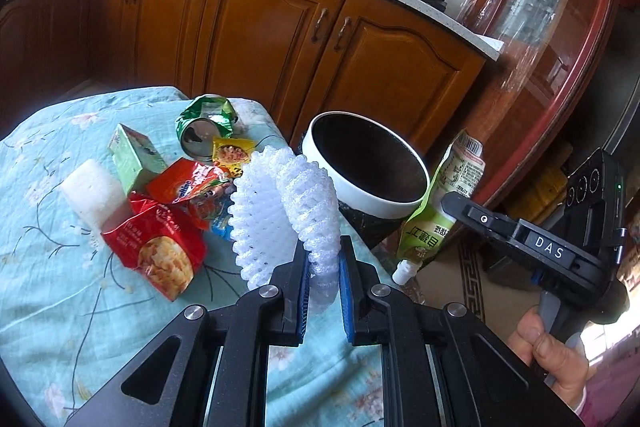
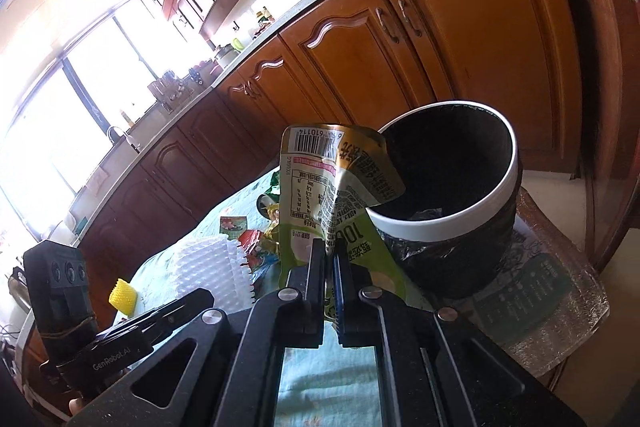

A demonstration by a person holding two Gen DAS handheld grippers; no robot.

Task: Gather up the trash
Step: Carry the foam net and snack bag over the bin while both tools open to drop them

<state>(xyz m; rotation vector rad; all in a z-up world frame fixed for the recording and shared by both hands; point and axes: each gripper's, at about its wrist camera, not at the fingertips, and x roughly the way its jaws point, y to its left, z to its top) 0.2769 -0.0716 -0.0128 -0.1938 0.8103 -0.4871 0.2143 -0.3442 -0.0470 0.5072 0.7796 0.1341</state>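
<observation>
My left gripper (image 1: 323,251) is shut on a white foam fruit net (image 1: 280,211), held above the table's right edge, just left of the trash bin (image 1: 362,163). My right gripper (image 2: 329,251) is shut on a green spouted pouch (image 2: 320,187), held up beside the bin's white rim (image 2: 440,223); the pouch (image 1: 444,203) also shows in the left wrist view, right of the bin. The bin is white-rimmed with a black liner. Red snack bags (image 1: 160,243), a green box (image 1: 134,155) and a crushed green can (image 1: 204,127) lie on the table.
The table has a light blue floral cloth (image 1: 48,267). A white foam block (image 1: 94,193) and a yellow foam net (image 2: 123,295) lie on it. Brown kitchen cabinets (image 1: 260,35) stand behind. The bin stands on a plastic-wrapped stool (image 2: 552,291).
</observation>
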